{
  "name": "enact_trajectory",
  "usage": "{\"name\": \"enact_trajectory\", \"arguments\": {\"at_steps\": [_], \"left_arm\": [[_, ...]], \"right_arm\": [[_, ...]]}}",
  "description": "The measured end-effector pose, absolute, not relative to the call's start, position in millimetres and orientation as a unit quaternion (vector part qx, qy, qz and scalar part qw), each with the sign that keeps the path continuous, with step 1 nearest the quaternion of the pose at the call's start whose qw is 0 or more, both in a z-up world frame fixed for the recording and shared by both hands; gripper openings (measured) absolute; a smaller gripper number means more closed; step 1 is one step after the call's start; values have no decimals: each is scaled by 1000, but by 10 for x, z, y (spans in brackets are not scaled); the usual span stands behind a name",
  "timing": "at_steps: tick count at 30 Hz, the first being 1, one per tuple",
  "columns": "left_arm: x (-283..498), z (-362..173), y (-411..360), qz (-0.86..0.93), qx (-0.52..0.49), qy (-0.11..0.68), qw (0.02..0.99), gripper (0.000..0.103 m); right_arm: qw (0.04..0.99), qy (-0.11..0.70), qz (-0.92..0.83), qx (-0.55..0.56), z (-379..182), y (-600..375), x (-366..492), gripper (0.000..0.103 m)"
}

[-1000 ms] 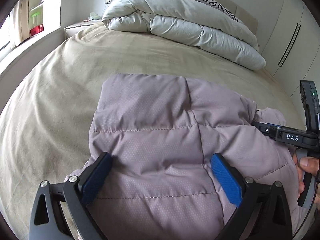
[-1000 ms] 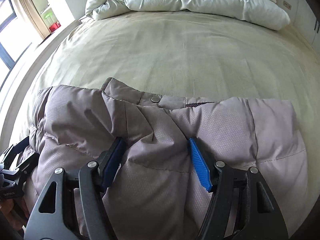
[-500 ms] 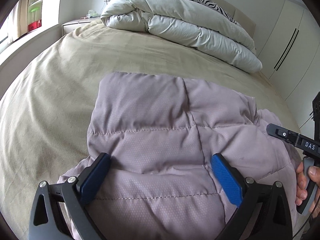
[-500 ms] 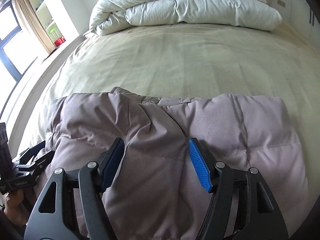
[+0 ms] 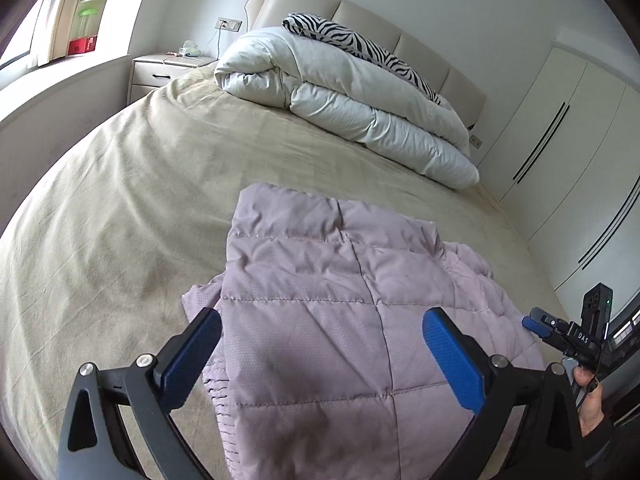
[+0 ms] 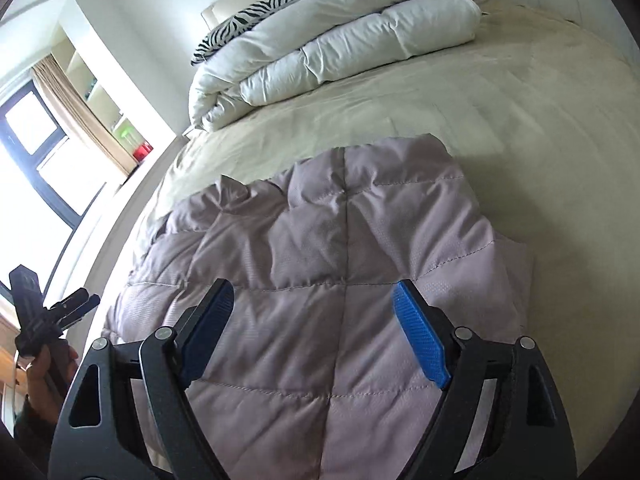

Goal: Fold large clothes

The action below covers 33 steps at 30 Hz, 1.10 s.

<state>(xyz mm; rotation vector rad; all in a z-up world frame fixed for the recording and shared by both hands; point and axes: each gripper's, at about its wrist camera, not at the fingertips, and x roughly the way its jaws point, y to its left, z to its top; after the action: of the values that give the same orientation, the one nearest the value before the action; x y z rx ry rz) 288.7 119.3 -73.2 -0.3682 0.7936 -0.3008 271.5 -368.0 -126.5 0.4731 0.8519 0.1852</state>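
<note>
Both grippers have pulled back and up off the jacket (image 5: 320, 312). Right gripper (image 6: 316, 332) jaws opening, nothing between them; left gripper (image 5: 320, 356) apart, empty. Jacket lies folded on the bed's (image 5: 120, 208) near edge; fold likely complete.

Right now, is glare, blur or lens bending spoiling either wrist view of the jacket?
Left wrist view: even daylight, the quilted jacket sharp, its stitching readable; the fisheye curves the bed and the wardrobe doors. Right wrist view: the window is blown out white at the left, yet the jacket stays well lit; a soft shadow lies beyond its far edge, and the corners are dark.
</note>
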Motion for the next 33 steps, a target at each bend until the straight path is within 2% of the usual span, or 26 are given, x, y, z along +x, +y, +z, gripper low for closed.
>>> {"name": "enact_trajectory", "arguments": {"at_steps": [4,8,11,17,24,33], "left_arm": [[2798,-788,1673,-141,-247,391,875,103],[2862,-1160,1907,-131,-296,452,831,103],[2908,-1397,1866,-160,-333,475,799,103],[3093,-1615,1662,-175,-353,506,767,103],[3291,-1694,1729,-183,-409,516,730,103],[3490,-1718,1446,-220,-379,550,711,103]], "right_arm": [[870,411,110,249,-1177,-3952,2468,85],[847,428,86,304,-1319,-4468,2266,86],[810,448,85,368,-1604,-4818,2174,91],[744,467,92,469,-2212,-5132,2163,92],[724,475,136,482,-2360,-5117,2362,93],[724,512,163,434,-2397,-4752,2791,94]]}}
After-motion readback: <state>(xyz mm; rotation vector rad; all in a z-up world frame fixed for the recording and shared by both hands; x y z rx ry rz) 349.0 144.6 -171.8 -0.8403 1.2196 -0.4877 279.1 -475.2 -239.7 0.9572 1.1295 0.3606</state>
